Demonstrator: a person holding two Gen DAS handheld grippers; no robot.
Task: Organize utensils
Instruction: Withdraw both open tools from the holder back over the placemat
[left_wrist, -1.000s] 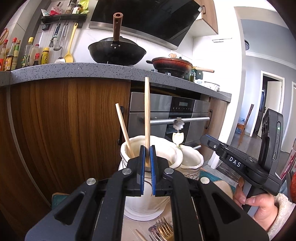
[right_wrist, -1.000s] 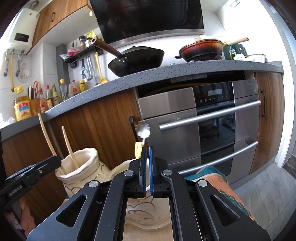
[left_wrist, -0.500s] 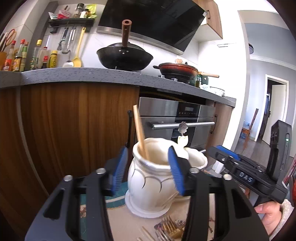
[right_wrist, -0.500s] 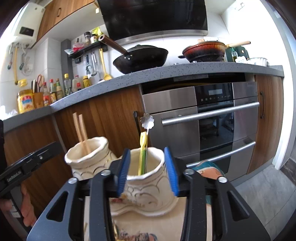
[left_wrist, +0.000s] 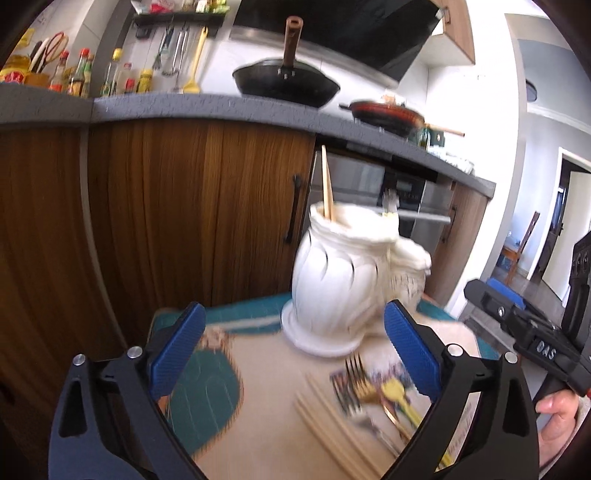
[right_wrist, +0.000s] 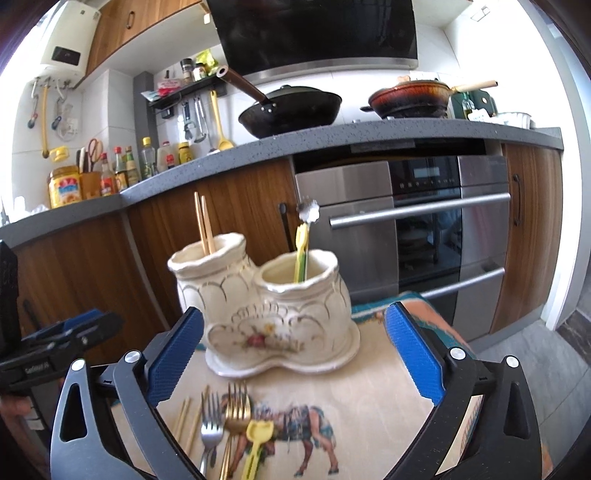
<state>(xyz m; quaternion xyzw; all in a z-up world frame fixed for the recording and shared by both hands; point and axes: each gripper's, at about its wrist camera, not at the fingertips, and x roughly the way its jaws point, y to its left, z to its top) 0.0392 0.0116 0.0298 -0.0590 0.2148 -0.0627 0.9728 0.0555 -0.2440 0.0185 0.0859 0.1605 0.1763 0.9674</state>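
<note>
A black wok (right_wrist: 291, 110) with a brown handle is being carried on the grey speckled table (right_wrist: 332, 142), and a red-brown pan (right_wrist: 410, 96) is being kept beside it to the right. Sauce bottles (right_wrist: 122, 168) and a yellow jar (right_wrist: 65, 186) are being stored further left on the same table. Ladles and a yellow spatula (right_wrist: 220, 125) are being hung from a wall rack. A steel oven (right_wrist: 417, 221) is being framed by wooden cabinet doors (left_wrist: 147, 221). A dark range hood (right_wrist: 314, 33) is being seen above.
</note>
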